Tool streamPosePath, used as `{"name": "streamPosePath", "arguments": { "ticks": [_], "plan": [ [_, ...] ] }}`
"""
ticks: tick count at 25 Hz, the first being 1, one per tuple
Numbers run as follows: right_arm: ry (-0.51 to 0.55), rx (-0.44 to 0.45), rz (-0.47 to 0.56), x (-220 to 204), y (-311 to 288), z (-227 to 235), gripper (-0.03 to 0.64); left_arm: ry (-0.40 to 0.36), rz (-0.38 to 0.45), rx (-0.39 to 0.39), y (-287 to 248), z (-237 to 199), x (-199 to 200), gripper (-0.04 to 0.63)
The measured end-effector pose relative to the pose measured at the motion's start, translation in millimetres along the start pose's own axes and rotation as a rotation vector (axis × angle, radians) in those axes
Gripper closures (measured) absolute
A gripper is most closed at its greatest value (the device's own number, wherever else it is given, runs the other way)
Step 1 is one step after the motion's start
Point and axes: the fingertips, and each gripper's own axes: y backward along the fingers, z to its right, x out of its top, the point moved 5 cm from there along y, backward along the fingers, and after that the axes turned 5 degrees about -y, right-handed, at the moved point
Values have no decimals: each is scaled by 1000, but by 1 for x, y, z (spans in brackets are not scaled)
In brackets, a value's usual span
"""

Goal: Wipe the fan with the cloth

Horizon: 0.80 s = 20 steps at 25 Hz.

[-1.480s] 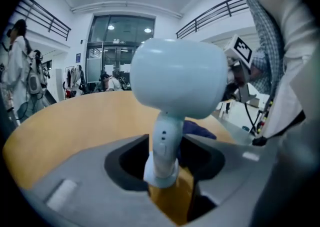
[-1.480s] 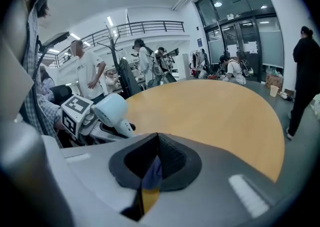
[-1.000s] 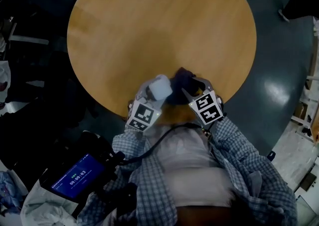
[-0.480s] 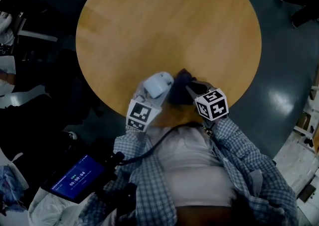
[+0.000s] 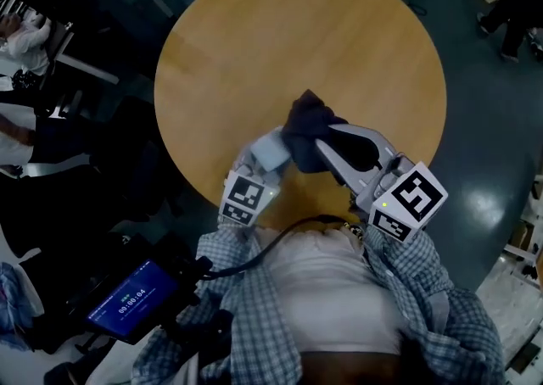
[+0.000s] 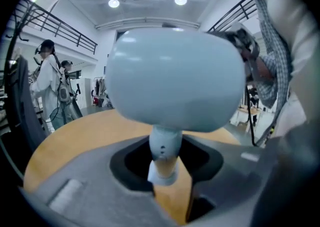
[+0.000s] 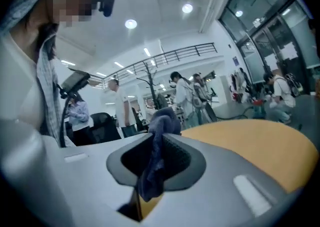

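A small pale fan (image 5: 270,151) is held above the near edge of the round wooden table (image 5: 254,36), with my left gripper (image 5: 266,159) shut on its thin stem (image 6: 165,153). In the left gripper view the fan's rounded head (image 6: 175,78) fills the picture above the jaws. To its right my right gripper (image 5: 320,142) is shut on a dark blue cloth (image 5: 307,123), which bunches above the fingertips right beside the fan. In the right gripper view the cloth (image 7: 156,146) hangs pinched between the jaws of the right gripper (image 7: 155,157), clear of the tabletop.
A tablet with a lit blue screen (image 5: 127,300) hangs at the person's left side, a cable running up from it. Dark chairs and seated people (image 5: 34,44) crowd the floor to the left of the table. More people (image 7: 192,96) stand beyond the table.
My right gripper has closed on the cloth and lifted it off the table, swinging up level. The left gripper with the fan has risen a little and moved farther over the table.
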Motion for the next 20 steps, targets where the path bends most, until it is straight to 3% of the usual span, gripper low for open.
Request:
{"name": "streamPosePath", "arguments": {
  "ticks": [4,7,13,20],
  "plan": [
    [149,177,48,38,-18,-47,561,-33,15,16,-3,-8,7,446],
    [161,198,10,27,-27,-56,561,-49,56,28,4,-3,20,448],
    [71,42,-80,-10,-30,-4,561,-35,149,26,15,0,43,449],
    [97,-170,-195,-59,-28,67,561,1,252,45,23,-7,60,449]
  ]
}}
